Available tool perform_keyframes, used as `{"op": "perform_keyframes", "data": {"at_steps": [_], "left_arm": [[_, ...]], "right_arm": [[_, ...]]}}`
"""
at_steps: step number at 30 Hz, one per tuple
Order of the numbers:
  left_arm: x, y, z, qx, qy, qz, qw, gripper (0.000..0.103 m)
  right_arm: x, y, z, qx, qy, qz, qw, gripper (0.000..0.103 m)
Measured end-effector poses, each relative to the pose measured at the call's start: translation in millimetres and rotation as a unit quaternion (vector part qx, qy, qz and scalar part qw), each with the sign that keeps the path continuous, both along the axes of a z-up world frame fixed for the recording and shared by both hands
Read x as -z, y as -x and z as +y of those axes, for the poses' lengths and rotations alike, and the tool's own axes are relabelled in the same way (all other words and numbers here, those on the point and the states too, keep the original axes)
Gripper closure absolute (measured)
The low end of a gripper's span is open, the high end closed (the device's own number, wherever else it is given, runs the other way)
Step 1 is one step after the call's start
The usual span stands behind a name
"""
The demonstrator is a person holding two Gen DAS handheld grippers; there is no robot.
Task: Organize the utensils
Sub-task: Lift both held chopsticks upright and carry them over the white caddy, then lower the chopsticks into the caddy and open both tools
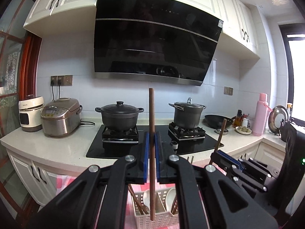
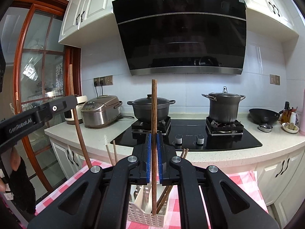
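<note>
Above one white basket [image 1: 152,220], two claws (left [image 1: 152,139], right [image 2: 154,139]), each clamping one chopstick [image 1: 151,133]

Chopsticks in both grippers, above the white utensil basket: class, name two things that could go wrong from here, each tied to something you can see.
1. Each gripper, left and right, pinches a single upright chopstick partway along its length; it might pivot or slip.
2. The white basket already holds spoons and chopsticks, so a lowered tip could catch on them or the divider.
</note>
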State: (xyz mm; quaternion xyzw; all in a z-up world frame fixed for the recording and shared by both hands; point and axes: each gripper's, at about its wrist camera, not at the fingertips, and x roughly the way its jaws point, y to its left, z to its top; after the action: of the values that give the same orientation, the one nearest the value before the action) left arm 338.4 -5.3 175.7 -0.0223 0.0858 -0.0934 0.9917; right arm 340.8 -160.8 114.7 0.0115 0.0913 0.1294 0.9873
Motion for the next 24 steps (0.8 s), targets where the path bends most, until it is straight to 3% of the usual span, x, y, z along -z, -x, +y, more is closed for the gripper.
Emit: {"op": "perform_keyframes", "data": {"at_steps": [10, 24], "left_arm": [[41, -61, 4, -0.009, 0.014, 0.052, 0.9985, 0.097], [117, -83, 3, 0.001, 0.000, 0.142, 0.9899, 0.097]], "right_arm": [[30, -35, -1, 0.000, 0.006, 0.039, 0.999, 0.096], [75, -60, 15, -0.006, 0.025, 0.109, 0.994, 0.095]]}}
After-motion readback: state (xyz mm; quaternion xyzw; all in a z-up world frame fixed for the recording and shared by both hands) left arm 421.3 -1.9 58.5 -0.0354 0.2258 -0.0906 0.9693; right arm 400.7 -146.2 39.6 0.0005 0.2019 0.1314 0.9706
